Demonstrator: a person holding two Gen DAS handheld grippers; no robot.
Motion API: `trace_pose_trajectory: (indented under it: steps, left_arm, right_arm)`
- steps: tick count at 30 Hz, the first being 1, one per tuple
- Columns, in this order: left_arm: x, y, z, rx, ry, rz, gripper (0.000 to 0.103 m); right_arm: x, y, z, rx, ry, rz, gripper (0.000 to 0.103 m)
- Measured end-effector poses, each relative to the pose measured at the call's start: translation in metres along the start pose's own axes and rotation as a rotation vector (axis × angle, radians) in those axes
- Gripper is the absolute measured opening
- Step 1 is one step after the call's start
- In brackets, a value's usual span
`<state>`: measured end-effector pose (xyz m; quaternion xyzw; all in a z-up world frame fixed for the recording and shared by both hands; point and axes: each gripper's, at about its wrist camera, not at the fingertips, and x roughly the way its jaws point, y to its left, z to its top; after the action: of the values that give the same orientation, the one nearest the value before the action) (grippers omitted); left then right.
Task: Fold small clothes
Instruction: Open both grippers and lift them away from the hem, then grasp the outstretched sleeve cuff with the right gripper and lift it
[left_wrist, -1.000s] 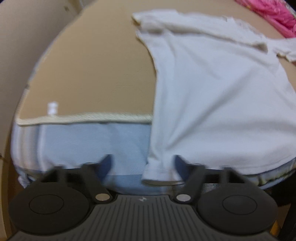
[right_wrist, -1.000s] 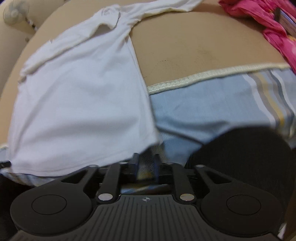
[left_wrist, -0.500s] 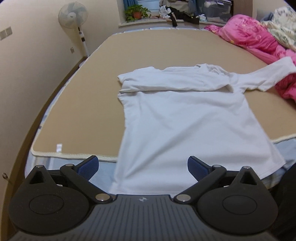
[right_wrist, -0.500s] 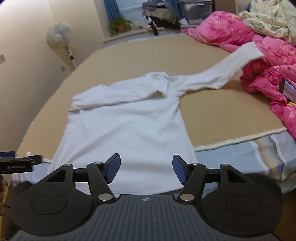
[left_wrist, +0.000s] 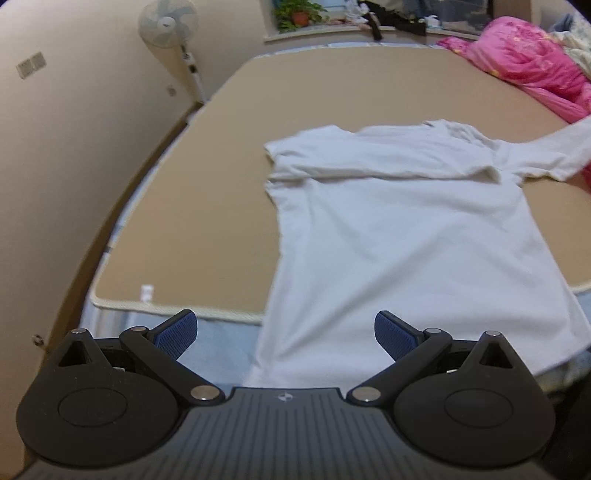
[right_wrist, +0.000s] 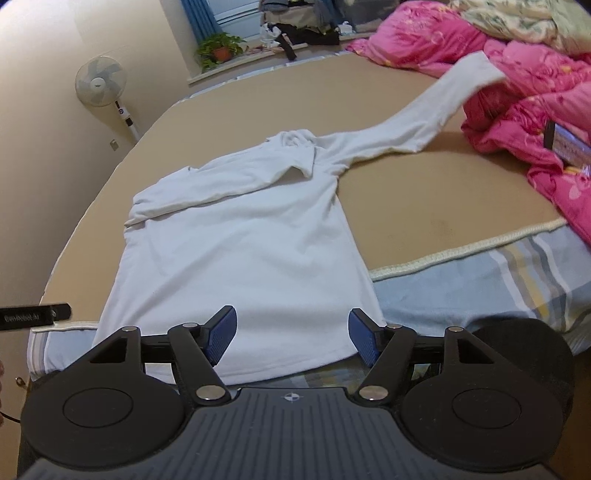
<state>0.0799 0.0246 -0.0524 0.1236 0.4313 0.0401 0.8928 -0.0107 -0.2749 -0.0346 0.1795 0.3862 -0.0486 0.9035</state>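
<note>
A white long-sleeved shirt (left_wrist: 399, 236) (right_wrist: 243, 251) lies flat on the tan bed mat (left_wrist: 207, 206), its hem hanging over the near edge. One sleeve is folded across the chest; the other sleeve (right_wrist: 436, 110) stretches out to the right toward the pink quilt. My left gripper (left_wrist: 285, 332) hovers above the hem's left corner, wide open and empty. Over the hem's right part hangs my right gripper (right_wrist: 292, 334), its jaws opening, nothing between the blue pads (right_wrist: 221, 334).
A pink quilt (right_wrist: 532, 110) is heaped at the right, with a dark device (right_wrist: 565, 144) lying on it. A standing fan (left_wrist: 168, 26) is by the left wall. A potted plant (right_wrist: 218, 48) and clutter sit on the far sill. A striped sheet (right_wrist: 480, 288) covers the mattress edge.
Both grippers rose and drew back from the hem, so the whole shirt now shows. The right jaws went from nearly shut to open; the left jaws widened a little.
</note>
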Motion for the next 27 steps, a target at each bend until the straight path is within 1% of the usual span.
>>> trace_pose_trajectory:
  steps: [4,8,11,16,19,21,23,25,27]
  left_arm:
    - [0.005,0.004,0.02,-0.013,0.007,0.039,0.102]
    - [0.009,0.003,0.041,-0.027,0.005,0.065,0.102]
    - [0.011,-0.001,0.057,-0.029,-0.006,0.092,0.102]
    - [0.017,-0.01,0.081,-0.035,0.004,0.107,0.102]
    - [0.024,-0.021,0.091,-0.019,0.009,0.127,0.102]
    - [0.029,-0.028,0.095,-0.005,0.015,0.139,0.102]
    - [0.035,-0.036,0.1,0.009,0.029,0.147,0.102]
    - [0.042,-0.044,0.104,0.014,0.05,0.15,0.102]
    - [0.048,-0.049,0.107,0.015,0.067,0.151,0.102]
  right_arm:
    - [0.009,-0.015,0.005,0.025,-0.021,-0.013,0.069]
    - [0.019,-0.04,0.02,0.091,-0.052,-0.023,0.069]
    - [0.022,-0.063,0.037,0.131,-0.109,-0.048,0.069]
    - [0.032,-0.118,0.077,0.209,-0.226,-0.091,0.069]
    - [0.044,-0.158,0.112,0.241,-0.289,-0.112,0.069]
    - [0.053,-0.185,0.143,0.233,-0.361,-0.115,0.069]
    - [0.065,-0.213,0.18,0.218,-0.439,-0.158,0.069]
    - [0.084,-0.244,0.219,0.238,-0.465,-0.195,0.07]
    - [0.11,-0.28,0.253,0.335,-0.446,-0.207,0.074]
